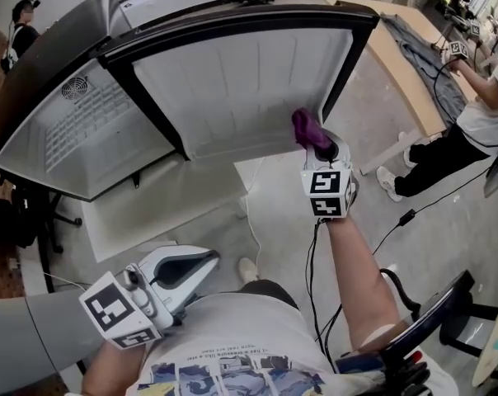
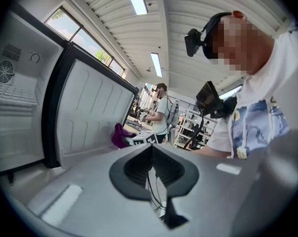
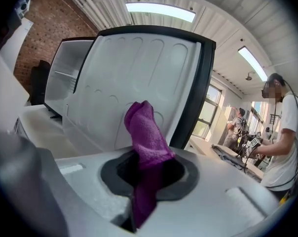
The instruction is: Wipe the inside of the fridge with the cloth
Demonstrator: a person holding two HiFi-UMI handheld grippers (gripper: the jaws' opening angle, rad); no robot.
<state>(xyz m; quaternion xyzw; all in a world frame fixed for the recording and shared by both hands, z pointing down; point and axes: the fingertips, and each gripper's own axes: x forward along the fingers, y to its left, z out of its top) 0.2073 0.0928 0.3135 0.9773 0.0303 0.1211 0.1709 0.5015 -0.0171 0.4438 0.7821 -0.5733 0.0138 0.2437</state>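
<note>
Left gripper (image 1: 201, 264) is hanging down by the person's waist, jaws pressed together with nothing in them. Right gripper (image 1: 321, 145) is pinching the purple cloth (image 1: 307, 129), holding it close to the open fridge door (image 1: 232, 89)'s inner panel, low corner.

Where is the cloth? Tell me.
The cloth is clamped in the right gripper, right of centre in the head view, by the open fridge door.
</note>
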